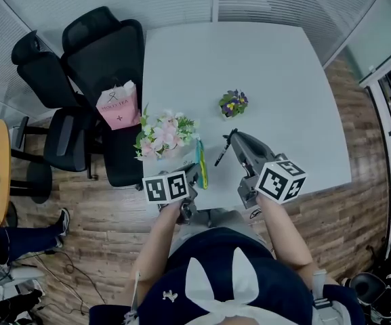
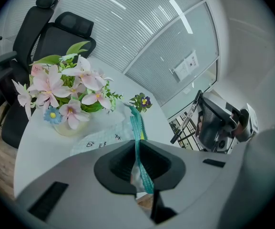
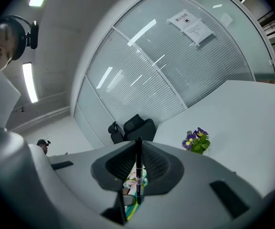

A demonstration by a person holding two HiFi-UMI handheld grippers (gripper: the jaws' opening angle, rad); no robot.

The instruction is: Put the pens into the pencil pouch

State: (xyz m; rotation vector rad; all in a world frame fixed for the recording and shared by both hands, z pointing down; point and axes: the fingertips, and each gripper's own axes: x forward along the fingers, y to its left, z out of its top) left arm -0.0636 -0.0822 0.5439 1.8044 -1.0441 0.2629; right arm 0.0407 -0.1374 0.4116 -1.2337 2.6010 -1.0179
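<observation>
The bouquet stands left of the pouch, small plant behind.

The person wears a dark navy top with a white bow-shaped panel in front. The left claw and right claw are grey, each bearing a white cube with black square markers.

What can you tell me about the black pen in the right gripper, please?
The pen is slim and black, apparently plastic, with pale print partway along its barrel. The right gripper is shut on it, the jaws pinching the barrel crosswise, so it stands upright between them in the right gripper view. In the head view it slants above the white table and seems clear of it, touching nothing else.
</observation>
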